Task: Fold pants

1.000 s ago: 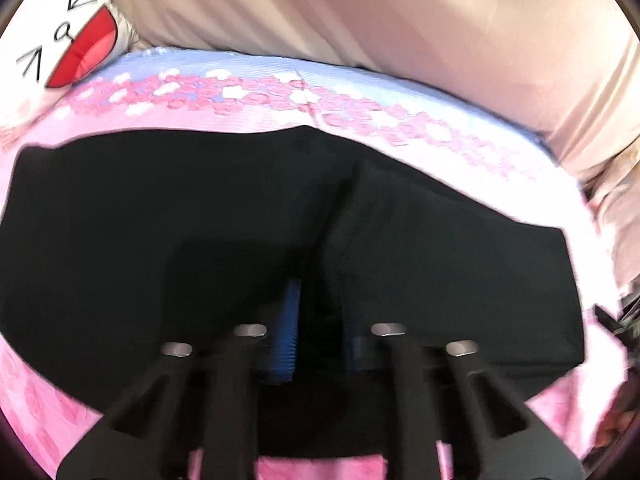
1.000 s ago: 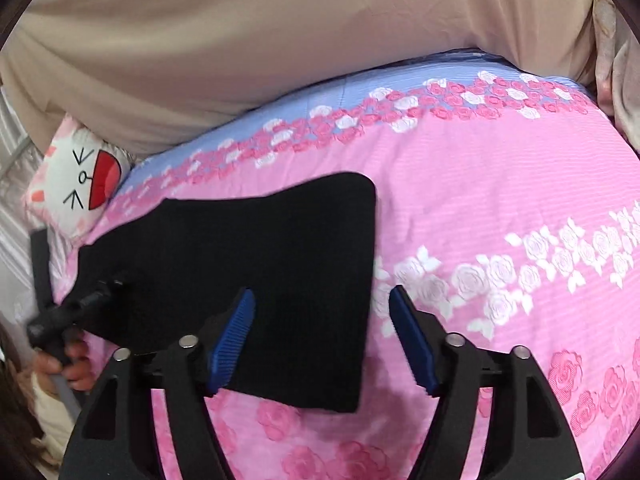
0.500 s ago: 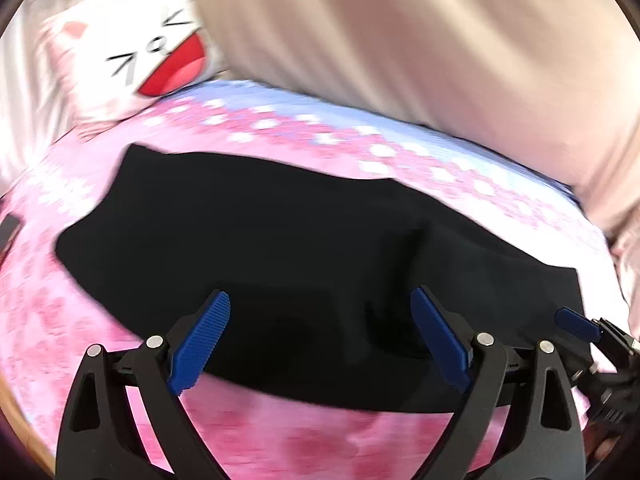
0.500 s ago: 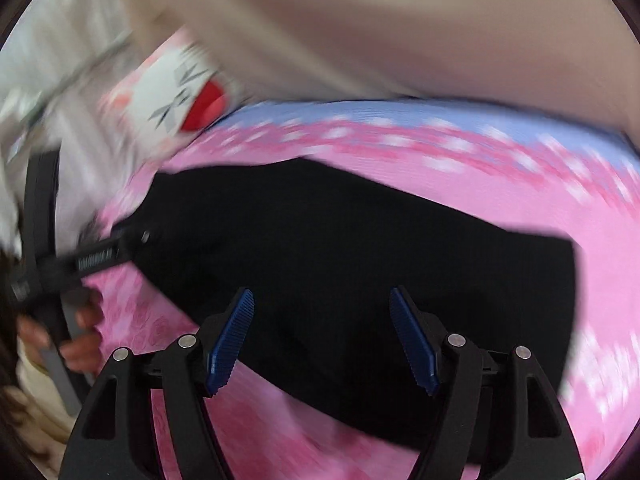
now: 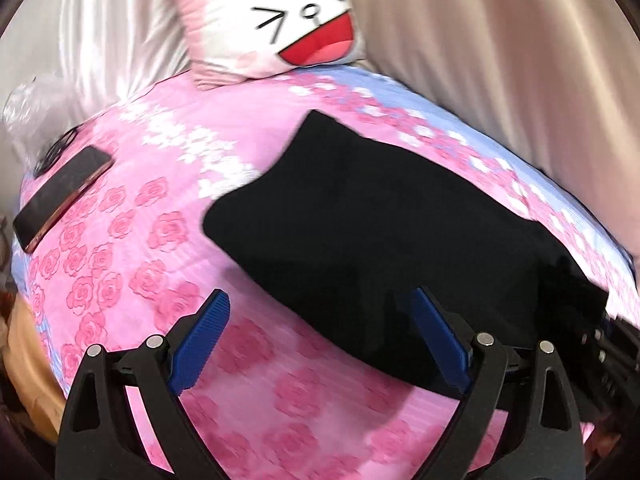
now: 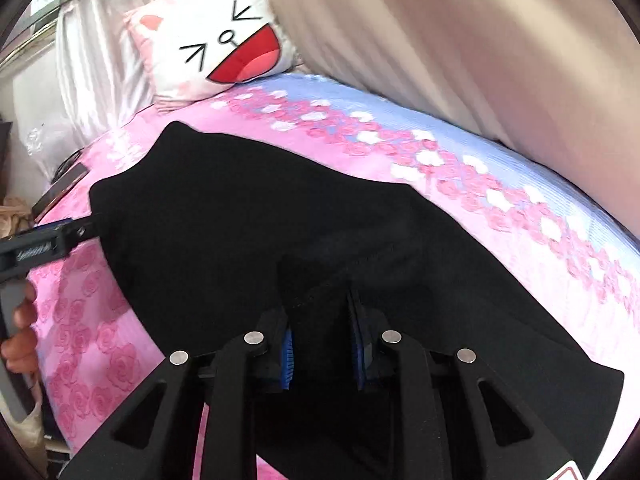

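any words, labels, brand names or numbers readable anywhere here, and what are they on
No text here can be read.
Left gripper: light lettering on the side of its body in the right wrist view, too blurred to read.
Cat pillow: only a drawn cartoon face, no words.
Phone: dark screen, nothing readable.
Red-edged mark at the bottom right corner of the right wrist view: cut off, unreadable.

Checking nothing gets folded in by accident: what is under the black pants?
The black pants lie on the pink rose-print bedspread, which shows all around them. The phone lies apart, to their left. Whatever sits directly beneath the cloth is covered and cannot be seen.
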